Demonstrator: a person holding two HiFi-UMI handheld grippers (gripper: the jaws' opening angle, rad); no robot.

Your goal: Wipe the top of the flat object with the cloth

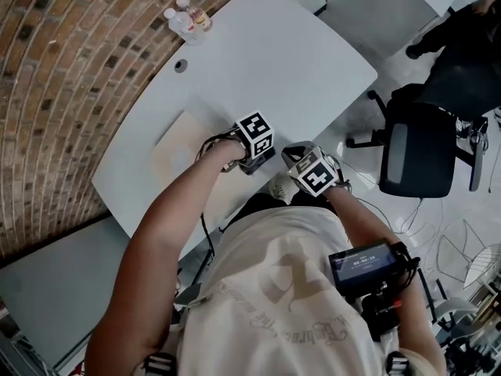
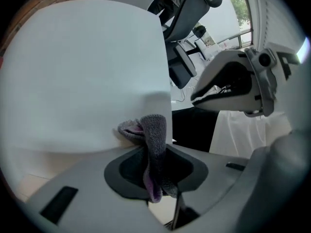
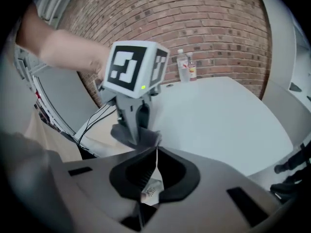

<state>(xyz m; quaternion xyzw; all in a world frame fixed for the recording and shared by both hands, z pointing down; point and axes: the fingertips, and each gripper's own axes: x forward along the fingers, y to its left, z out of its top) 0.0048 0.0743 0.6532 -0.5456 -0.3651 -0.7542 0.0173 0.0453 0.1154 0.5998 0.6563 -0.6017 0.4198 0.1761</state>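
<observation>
There are two hand-held grippers, one cloth, one flat object and two bottles.

The left hand-held gripper (image 3: 136,127) has its jaws closed on the cloth (image 2: 155,135) – a small grey towelling piece with a lilac tint on its inner side, folded and standing up between the jaws. The right hand-held gripper (image 3: 155,153) is just beside the left one. Its jaws are pressed together on a thin pale strip that runs from the cloth's edge; it seems to be the cloth's label, with small print that is too small to read.

So the cloth is in the air between the two hand-held grippers, above the near edge of the white table (image 1: 297,61), close to the person's chest.

The flat object (image 1: 182,143) is a thin beige board. It lies flat on the left part of the table, just beside the left hand-held gripper – the cloth is not on it.

The two bottles (image 1: 188,20) stand together at the far corner. One black office chair (image 1: 419,151) is at the right side.
</observation>
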